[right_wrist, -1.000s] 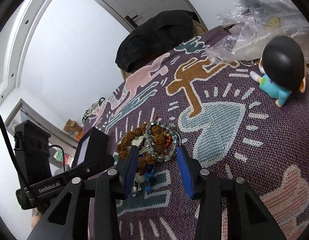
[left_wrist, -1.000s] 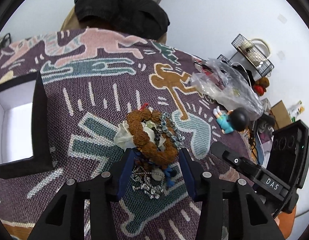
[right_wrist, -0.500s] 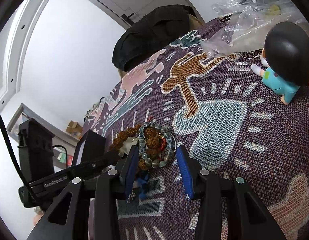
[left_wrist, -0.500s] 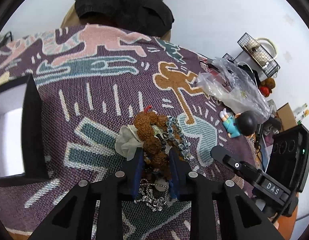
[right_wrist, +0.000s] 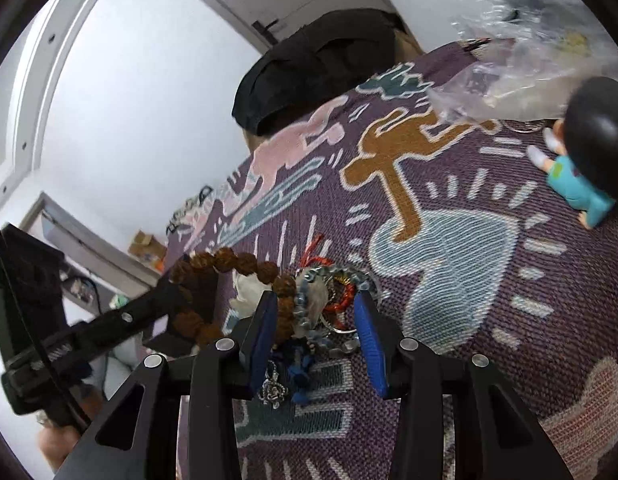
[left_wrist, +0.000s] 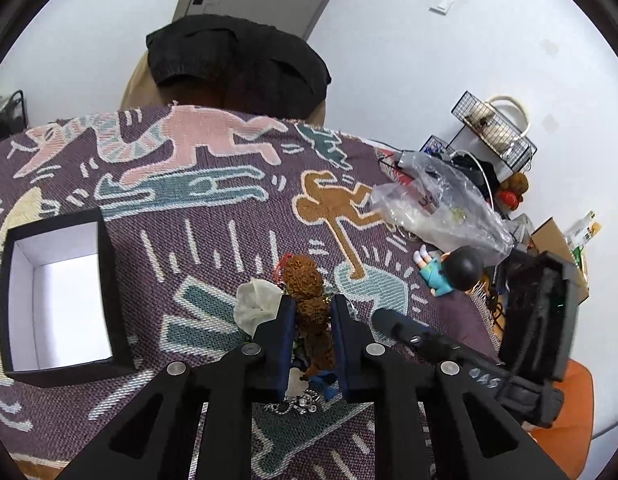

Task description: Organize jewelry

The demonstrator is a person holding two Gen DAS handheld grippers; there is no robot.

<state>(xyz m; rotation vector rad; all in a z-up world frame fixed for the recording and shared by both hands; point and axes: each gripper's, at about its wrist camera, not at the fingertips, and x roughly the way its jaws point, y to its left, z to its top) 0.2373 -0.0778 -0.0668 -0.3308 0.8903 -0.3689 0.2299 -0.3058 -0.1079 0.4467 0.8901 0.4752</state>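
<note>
Brown, rough-beaded bracelet (left_wrist: 311,304) sits clamped between our left gripper (left_wrist: 312,312)'s blue pads in the left wrist view, lifted off the patterned cloth (left_wrist: 213,240), with the open black box (left_wrist: 59,292) well off to its left. From the right wrist view we see our right gripper (right_wrist: 315,316), fingers apart, over the jewelry pile (right_wrist: 329,300) on the cloth, the bracelet rising just left of that pile.

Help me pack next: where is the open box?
In the left wrist view, the box sits at the left on the cloth, left of the left gripper holding the brown bracelet.
</note>
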